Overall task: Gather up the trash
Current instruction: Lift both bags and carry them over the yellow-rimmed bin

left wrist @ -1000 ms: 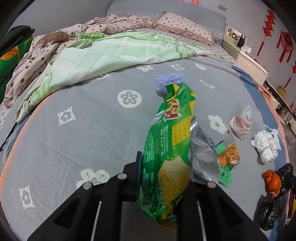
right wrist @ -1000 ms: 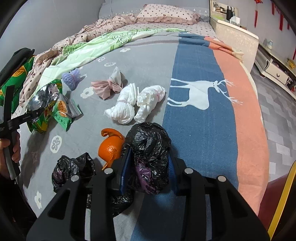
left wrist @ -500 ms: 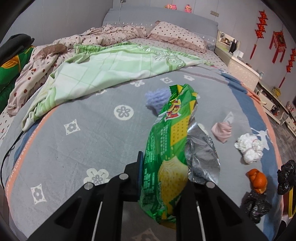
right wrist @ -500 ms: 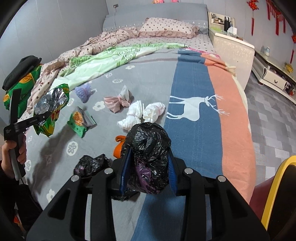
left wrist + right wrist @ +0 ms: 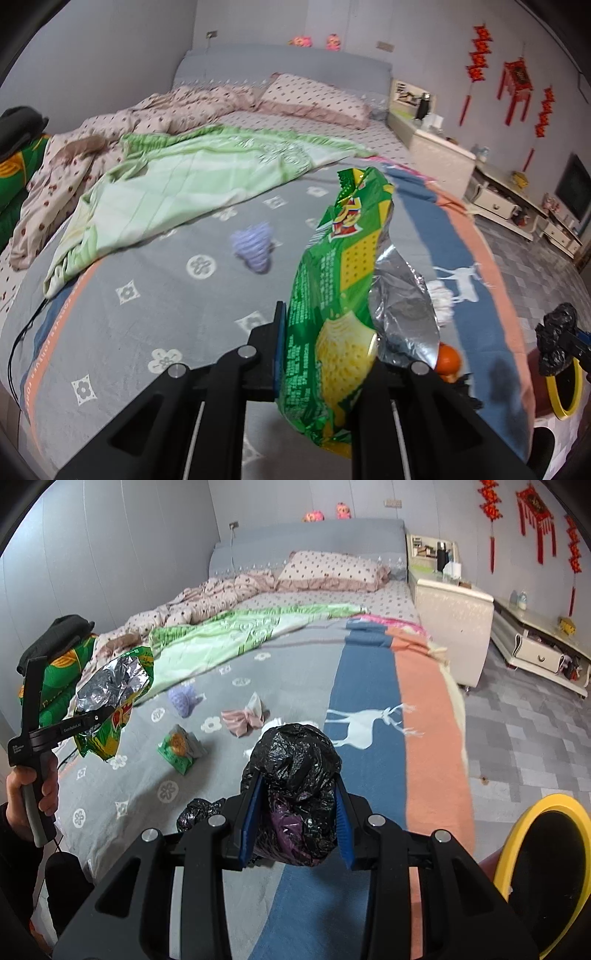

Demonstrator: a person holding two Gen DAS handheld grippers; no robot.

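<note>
A large green and yellow snack bag (image 5: pixel 340 295), torn open so that its silver lining shows, is held upright above the bed, clear of the blanket. A crumpled black plastic bag (image 5: pixel 295 794) is likewise gripped in the air. Left lying on the grey blanket are a small green snack packet (image 5: pixel 177 749), a purple knitted ball (image 5: pixel 183 699), a pink knotted cloth (image 5: pixel 243 718), a white wad (image 5: pixel 441 301), an orange peel (image 5: pixel 448 360) and a second black bag (image 5: pixel 197 812), all lying loosely near one another.
</note>
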